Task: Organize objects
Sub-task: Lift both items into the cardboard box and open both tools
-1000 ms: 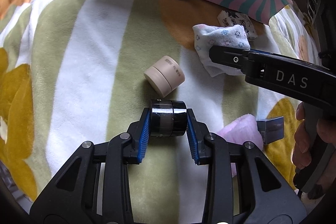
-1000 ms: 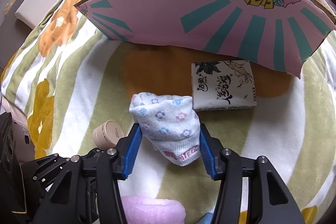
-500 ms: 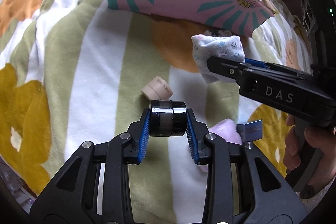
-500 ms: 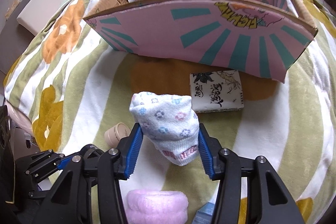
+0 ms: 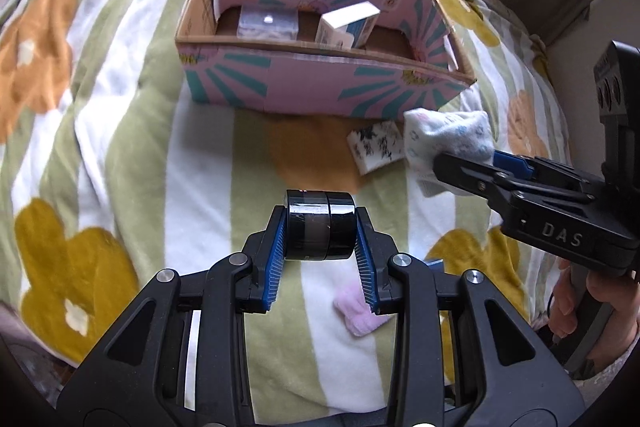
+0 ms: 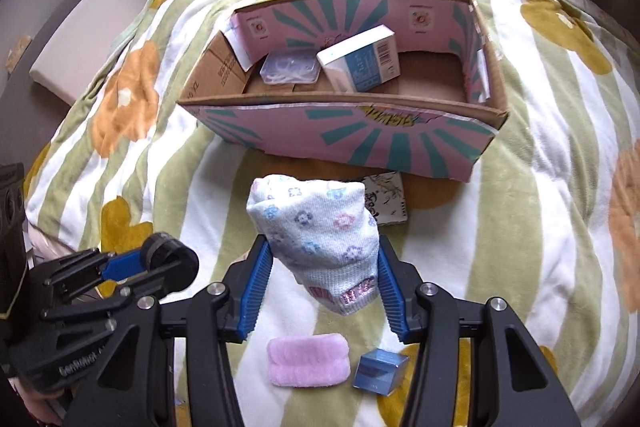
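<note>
My left gripper (image 5: 320, 227) is shut on a black cylindrical jar (image 5: 320, 225) and holds it in the air short of the pink and teal cardboard box (image 5: 304, 83). The jar also shows in the right wrist view (image 6: 170, 261). My right gripper (image 6: 322, 269) is shut on a rolled white floral sock (image 6: 316, 227), held above the blanket before the box (image 6: 360, 139). The sock shows at the right in the left wrist view (image 5: 448, 139). Inside the box lie a clear plastic case (image 6: 290, 67) and a white and blue carton (image 6: 360, 61).
On the striped floral blanket (image 6: 540, 187) lie a white printed packet (image 5: 374, 145) before the box, a pink fluffy pad (image 6: 308, 359) and a small blue-grey box (image 6: 378, 371) near me. The beige jar is hidden now.
Both grippers have risen and pulled back with their loads, so the inside of the box has come into sight. The beige jar has passed out of sight under the left gripper.
</note>
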Tool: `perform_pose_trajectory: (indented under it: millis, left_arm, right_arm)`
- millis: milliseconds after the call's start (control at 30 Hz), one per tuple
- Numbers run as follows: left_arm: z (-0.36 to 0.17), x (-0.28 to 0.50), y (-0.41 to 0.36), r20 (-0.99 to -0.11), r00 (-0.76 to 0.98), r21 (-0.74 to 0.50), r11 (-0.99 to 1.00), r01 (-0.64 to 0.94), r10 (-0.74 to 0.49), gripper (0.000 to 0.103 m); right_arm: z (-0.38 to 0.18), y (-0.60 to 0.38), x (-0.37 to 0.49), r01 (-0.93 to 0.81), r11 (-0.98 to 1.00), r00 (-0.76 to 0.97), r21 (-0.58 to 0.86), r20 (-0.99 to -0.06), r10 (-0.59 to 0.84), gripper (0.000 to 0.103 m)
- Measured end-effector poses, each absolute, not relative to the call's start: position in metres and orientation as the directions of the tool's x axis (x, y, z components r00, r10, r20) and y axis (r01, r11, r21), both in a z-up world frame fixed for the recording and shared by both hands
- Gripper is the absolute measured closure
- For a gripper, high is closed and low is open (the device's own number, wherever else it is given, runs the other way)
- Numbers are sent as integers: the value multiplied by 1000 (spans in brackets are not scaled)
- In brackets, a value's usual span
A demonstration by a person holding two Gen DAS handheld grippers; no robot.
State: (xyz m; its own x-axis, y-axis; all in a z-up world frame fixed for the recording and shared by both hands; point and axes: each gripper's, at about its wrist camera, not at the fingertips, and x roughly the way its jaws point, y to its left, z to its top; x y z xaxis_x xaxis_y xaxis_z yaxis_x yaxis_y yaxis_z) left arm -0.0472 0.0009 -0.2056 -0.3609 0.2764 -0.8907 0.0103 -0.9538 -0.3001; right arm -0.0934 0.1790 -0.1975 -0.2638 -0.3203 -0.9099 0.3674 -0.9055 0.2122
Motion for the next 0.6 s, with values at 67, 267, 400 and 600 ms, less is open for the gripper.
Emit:
perform_pose_trajectory:
  millis: [67,267,400,600]
  left_arm:
    - [-194,-58,-3,-884,-376,-295,-955,-8,276,74]
    - [-165,-98,-20,-869,-414,-273,-960,-56,271,74]
    - [-155,-132,-31,-864,-432,-252,-965,-75,259,74]
    - [-160,-183,-47,-858,-439,-256,-963,-81,265,74]
  right_arm:
    - [-187,183,-99,353,-912,-278,210,-907,-316,56]
    - [-155,192,-125,302,-933,-343,198,-890,-300,56]
    - [-140,193,-147,282,-942,-395,182,-873,-287,56]
    - [-136,189,-182,252,-951,-426,179,-862,-275,56]
